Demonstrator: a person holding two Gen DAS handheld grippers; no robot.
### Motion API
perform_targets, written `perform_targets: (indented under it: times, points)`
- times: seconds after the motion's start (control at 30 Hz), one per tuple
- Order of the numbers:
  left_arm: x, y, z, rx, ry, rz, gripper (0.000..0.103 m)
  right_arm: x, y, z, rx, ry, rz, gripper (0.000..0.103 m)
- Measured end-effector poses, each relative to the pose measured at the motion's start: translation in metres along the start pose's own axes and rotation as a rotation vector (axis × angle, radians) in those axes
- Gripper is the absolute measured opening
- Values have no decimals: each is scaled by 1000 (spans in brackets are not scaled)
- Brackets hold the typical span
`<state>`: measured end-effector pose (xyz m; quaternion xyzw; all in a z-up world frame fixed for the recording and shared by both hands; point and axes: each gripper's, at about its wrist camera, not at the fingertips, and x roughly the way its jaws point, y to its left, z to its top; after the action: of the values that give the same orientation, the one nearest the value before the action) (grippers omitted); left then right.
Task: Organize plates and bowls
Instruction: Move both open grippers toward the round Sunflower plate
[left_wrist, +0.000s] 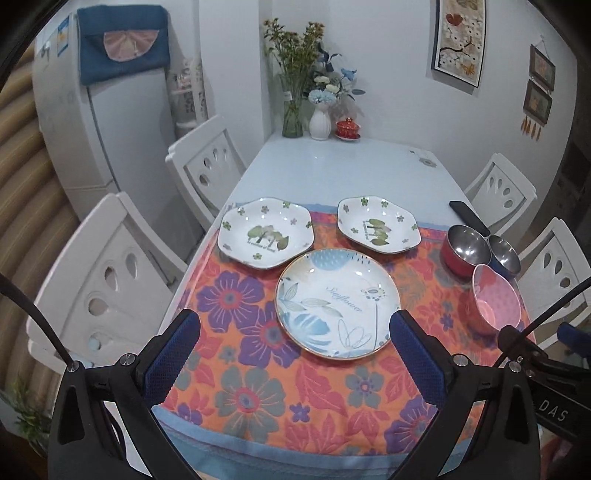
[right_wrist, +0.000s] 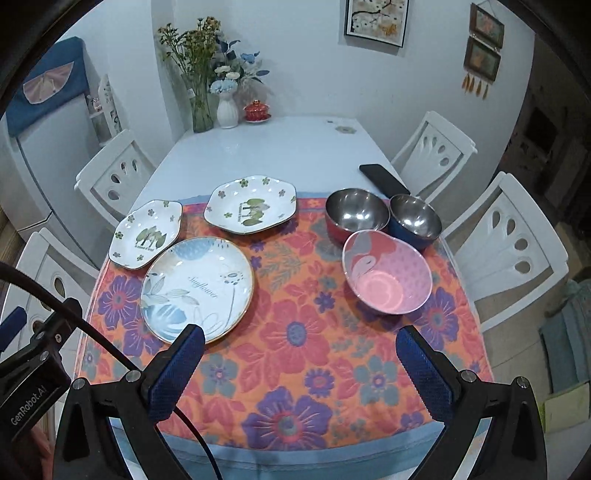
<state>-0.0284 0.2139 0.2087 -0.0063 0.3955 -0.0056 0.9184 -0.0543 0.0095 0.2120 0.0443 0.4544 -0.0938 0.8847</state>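
Observation:
A round blue-leaf plate (left_wrist: 338, 302) (right_wrist: 197, 288) lies on the floral mat (left_wrist: 280, 387) (right_wrist: 295, 350). Behind it lie two white tree-print plates, one on the left (left_wrist: 265, 232) (right_wrist: 147, 233) and one on the right (left_wrist: 378, 224) (right_wrist: 252, 209). At the right stand a pink bowl (left_wrist: 496, 299) (right_wrist: 387, 277), a red-sided steel bowl (left_wrist: 466, 249) (right_wrist: 356, 214) and a blue-sided steel bowl (left_wrist: 504, 253) (right_wrist: 415, 219). My left gripper (left_wrist: 293, 326) is open and empty above the mat's near edge, in front of the round plate. My right gripper (right_wrist: 301, 341) is open and empty, in front of the pink bowl.
A black phone (left_wrist: 469, 216) (right_wrist: 384, 179) lies behind the steel bowls. Flower vases (left_wrist: 319, 123) (right_wrist: 227, 110) and a red lidded cup (left_wrist: 348, 129) (right_wrist: 256, 110) stand at the table's far end. White chairs (left_wrist: 110, 280) (right_wrist: 506, 243) flank both sides.

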Motion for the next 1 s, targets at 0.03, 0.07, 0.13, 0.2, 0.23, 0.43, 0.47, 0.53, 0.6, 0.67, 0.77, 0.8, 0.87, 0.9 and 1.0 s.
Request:
perform_targets:
  times: [0.03, 0.07, 0.13, 0.2, 0.23, 0.43, 0.47, 0.53, 0.6, 0.67, 0.77, 0.8, 0.87, 0.9, 1.0]
  points:
    - [1, 4, 0, -7, 1, -10, 102, 2, 3, -1, 0, 1, 0, 103]
    - [2, 7, 0, -12, 2, -20, 102, 2, 7, -1, 0, 0, -1, 103]
    - [5, 10, 1, -11, 1, -32, 102, 4, 16, -1, -6, -2, -14, 103]
    - [6, 12, 0, 2, -4, -38, 102, 6, 22, -2, -11, -2, -22, 103]
    - [7, 13, 0, 6, -5, -39, 102, 7, 25, -3, -12, -3, -24, 103]
    - [16, 18, 2, 26, -1, -54, 102, 16, 32, -4, 19, 0, -44, 103]
    - [18, 18, 3, 30, 0, -55, 102, 18, 31, -3, 28, 2, -43, 103]
    - [21, 18, 6, 38, -1, -53, 102, 21, 33, -2, 33, 3, -50, 103]
    - [25, 17, 8, 44, -1, -60, 102, 23, 35, -2, 32, 3, -62, 103]
    - [29, 16, 11, 51, 5, -68, 102, 26, 37, -1, 33, 5, -73, 103]
    - [35, 14, 14, 62, 11, -75, 102, 31, 38, 1, 36, 15, -89, 103]
    - [36, 13, 14, 64, 12, -78, 102, 33, 37, 2, 40, 18, -92, 103]
    - [40, 12, 17, 59, 34, -81, 102, 36, 36, 4, 43, 22, -101, 103]
    - [41, 13, 20, 44, 46, -98, 102, 36, 35, 4, 44, 23, -104, 103]
    - [40, 16, 24, 6, 54, -134, 102, 39, 34, 6, 46, 26, -118, 103]
